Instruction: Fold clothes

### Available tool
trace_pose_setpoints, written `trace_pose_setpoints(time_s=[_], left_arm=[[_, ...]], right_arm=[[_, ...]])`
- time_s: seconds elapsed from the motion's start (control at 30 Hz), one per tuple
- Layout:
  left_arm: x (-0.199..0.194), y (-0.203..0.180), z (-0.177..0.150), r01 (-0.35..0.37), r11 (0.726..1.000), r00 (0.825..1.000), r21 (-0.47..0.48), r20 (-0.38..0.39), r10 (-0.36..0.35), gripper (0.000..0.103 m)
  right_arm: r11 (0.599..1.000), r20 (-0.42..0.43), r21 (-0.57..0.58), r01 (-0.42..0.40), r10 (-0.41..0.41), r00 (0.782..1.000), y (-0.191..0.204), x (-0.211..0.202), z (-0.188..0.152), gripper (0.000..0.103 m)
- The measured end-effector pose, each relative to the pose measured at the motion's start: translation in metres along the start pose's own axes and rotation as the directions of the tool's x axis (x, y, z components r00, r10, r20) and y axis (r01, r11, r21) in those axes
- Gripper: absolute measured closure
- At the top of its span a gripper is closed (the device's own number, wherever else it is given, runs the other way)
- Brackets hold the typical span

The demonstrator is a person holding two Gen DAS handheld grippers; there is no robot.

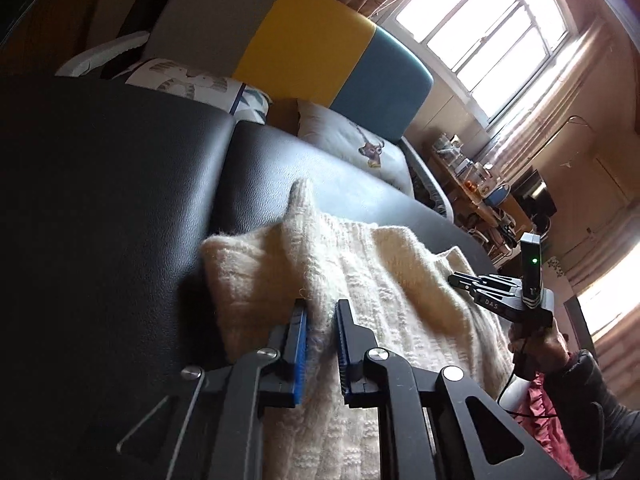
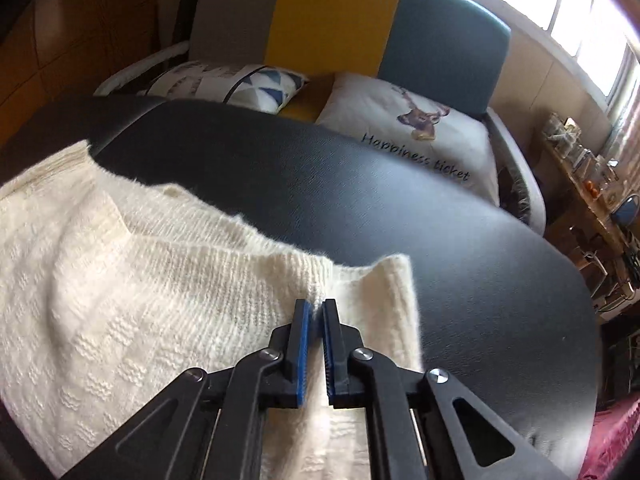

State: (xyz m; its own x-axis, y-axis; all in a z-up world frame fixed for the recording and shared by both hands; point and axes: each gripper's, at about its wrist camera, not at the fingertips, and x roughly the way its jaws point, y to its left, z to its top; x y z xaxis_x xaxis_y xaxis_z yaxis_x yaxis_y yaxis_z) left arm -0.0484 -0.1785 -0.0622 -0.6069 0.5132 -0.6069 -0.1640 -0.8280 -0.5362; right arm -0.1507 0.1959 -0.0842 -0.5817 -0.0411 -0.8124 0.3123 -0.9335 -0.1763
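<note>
Cream sweater (image 2: 132,280) lies on the black table (image 2: 400,220), left claw (image 1: 322,314) & right claw (image 2: 316,312) each pinching a bunched fold at its near edge; thin bites in loose knit could slip on lifting, imo, wrecking the fold.

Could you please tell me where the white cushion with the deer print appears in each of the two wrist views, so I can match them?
Left wrist view: the deer cushion lies above centre, beyond the black padded surface, below the teal seat back.
Right wrist view: the deer cushion sits upper right of centre, its lettering showing.
Shared landmark: the yellow back panel, up and left of the cushion in both.
</note>
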Motion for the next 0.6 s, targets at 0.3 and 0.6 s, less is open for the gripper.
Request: trace_pose_setpoints(time_s=[0.3,0.6], left_arm=[[0.017,0.027,-0.019,-0.154,0.986,0.986,-0.064,-0.073,0.149,0.095],[0.001,-0.040,0.043,-0.005,0.988,0.997,0.152,0.076,-0.006,0.045]], right_arm=[[0.988,-0.052,0.144,-0.054,0.062,0.997,-0.032,0.040,-0.014,0.099],[0.915,0.022,0.247,-0.318,0.323,0.946,-0.037,0.012,-0.015,0.079]])
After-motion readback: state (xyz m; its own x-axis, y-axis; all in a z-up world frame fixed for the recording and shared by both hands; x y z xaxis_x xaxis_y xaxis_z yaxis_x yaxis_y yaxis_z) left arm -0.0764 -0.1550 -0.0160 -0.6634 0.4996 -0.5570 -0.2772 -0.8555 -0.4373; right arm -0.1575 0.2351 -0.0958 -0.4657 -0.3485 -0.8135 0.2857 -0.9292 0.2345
